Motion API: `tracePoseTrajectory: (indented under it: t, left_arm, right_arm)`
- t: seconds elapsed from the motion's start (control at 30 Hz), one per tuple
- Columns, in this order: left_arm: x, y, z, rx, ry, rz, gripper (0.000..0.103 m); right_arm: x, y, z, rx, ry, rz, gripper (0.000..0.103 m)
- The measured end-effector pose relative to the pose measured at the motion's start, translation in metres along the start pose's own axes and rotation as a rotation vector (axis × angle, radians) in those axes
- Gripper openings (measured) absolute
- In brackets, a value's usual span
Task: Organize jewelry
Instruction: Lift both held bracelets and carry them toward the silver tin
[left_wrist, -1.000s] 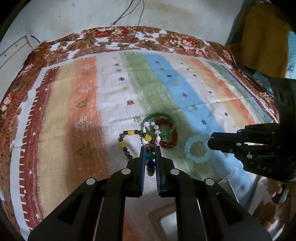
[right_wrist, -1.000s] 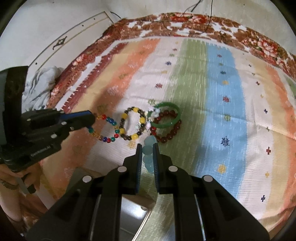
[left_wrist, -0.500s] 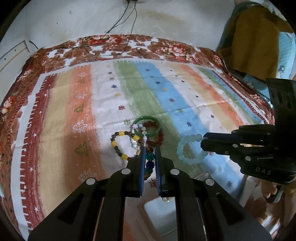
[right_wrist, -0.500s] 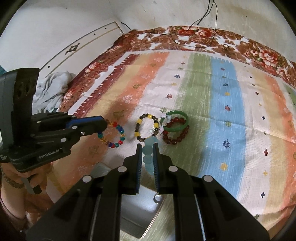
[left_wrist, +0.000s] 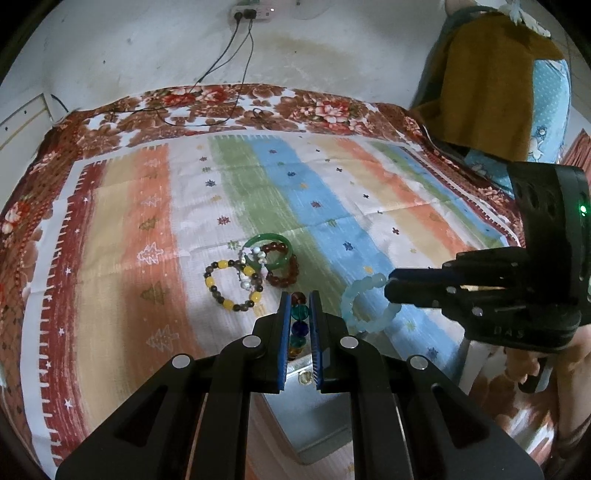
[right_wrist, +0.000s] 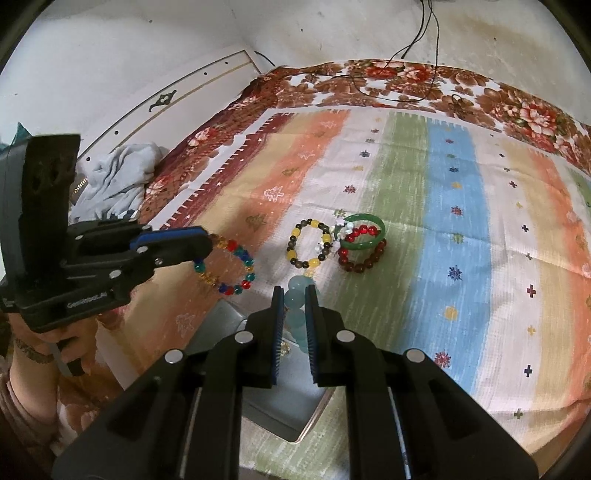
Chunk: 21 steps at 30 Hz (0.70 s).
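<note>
Now the left claw (left_wrist: 299, 306) is clamped on a multicoloured bead bracelet (right_wrist: 225, 266), whose red, teal and blue beads show in a line between its blue-lined fingers (left_wrist: 283, 325). From the right wrist view the loop hangs free from the claw's tips, above the orange stripe of the bedspread (left_wrist: 122, 280).

Likewise the right claw (right_wrist: 295, 299) is closed on a pale blue bead bracelet (left_wrist: 364, 306), its round beads pinched between the two fingers (right_wrist: 277, 325) and the rest of the ring hanging in the air.

Both claws are held over a grey metal tray (right_wrist: 280, 406) that sits at the near edge of the bed, a small yellowish item lying inside it.

Farther in, near the middle of the striped bedspread, lies a small cluster: a brown-and-yellow bead bracelet (left_wrist: 232, 284), a green bangle (left_wrist: 269, 251), a dark red bead bracelet (left_wrist: 282, 273) and a white bead piece (left_wrist: 255, 258). These touch and overlap one another, the green bangle resting partly on the red beads.

Two black cables (left_wrist: 229, 66) run down the wall beyond the far edge.
</note>
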<state>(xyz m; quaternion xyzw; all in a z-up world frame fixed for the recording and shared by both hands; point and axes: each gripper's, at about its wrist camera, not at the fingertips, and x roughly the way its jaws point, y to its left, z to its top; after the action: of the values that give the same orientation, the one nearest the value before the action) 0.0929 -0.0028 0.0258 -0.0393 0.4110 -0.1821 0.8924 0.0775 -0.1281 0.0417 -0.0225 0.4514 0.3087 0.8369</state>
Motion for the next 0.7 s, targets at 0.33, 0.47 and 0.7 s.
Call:
tracePoseTrajectory:
  t: [0.33, 0.47, 0.7]
  left_arm:
    - [-0.014, -0.016, -0.019, 0.032, -0.009, -0.036, 0.009]
    - [-0.011, -0.02, -0.027, 0.035, 0.005, -0.042, 0.009]
    - [-0.011, -0.024, -0.036, 0.037, 0.018, -0.043, 0.009]
  right_arm:
    - [-0.013, 0.008, -0.013, -0.022, -0.007, 0.041, 0.013]
    - [-0.011, 0.011, -0.023, -0.031, 0.014, 0.039, 0.013]
    - [-0.012, 0.014, -0.035, -0.034, 0.03, 0.044, 0.013]
